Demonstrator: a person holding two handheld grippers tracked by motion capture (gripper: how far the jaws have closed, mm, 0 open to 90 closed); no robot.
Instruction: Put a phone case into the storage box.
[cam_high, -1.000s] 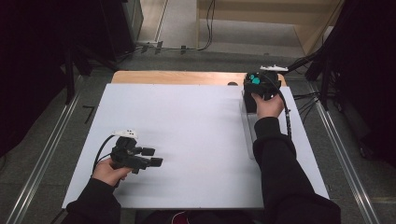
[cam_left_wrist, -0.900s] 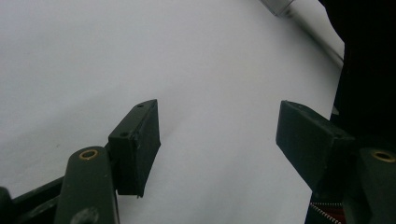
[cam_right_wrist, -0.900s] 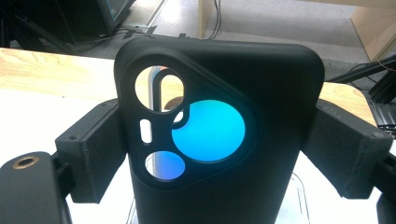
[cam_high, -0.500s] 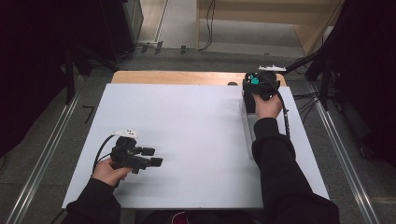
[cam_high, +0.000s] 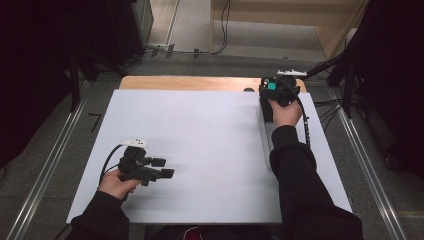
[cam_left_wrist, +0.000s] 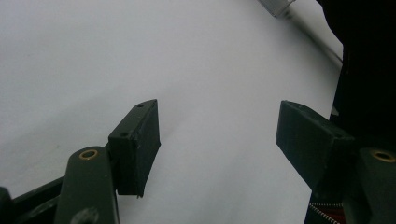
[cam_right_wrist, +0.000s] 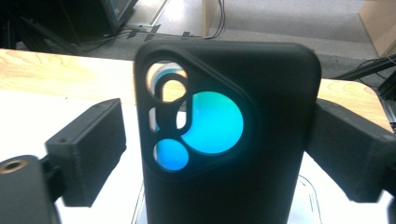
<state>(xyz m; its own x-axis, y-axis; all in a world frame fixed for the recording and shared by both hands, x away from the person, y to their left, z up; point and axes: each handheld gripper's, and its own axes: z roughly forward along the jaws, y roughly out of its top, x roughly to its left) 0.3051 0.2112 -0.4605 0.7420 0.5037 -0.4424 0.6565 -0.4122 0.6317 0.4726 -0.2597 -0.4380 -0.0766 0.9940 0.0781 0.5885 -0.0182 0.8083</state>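
A phone in a black case (cam_right_wrist: 261, 140) stands upright between my right gripper's (cam_right_wrist: 219, 140) jaws, its turquoise back showing through the camera cut-out. The jaws have just been opening. A narrow gap separates the left pad (cam_right_wrist: 93, 149) from the case, and the right pad sits close beside it. In the high view this gripper (cam_high: 276, 87) is at the table's far right corner, with the phone (cam_high: 271, 85) under it. My left gripper (cam_high: 164, 167) hovers open near the front left, with only the white board (cam_left_wrist: 210, 56) between its jaws (cam_left_wrist: 217, 135).
The white board (cam_high: 210, 135) covers most of the table, and a bare wooden strip (cam_high: 190, 82) runs along its far edge. A clear, long object (cam_high: 265, 145) lies beside the right forearm. Cables and dark stands crowd the floor beyond the far right corner.
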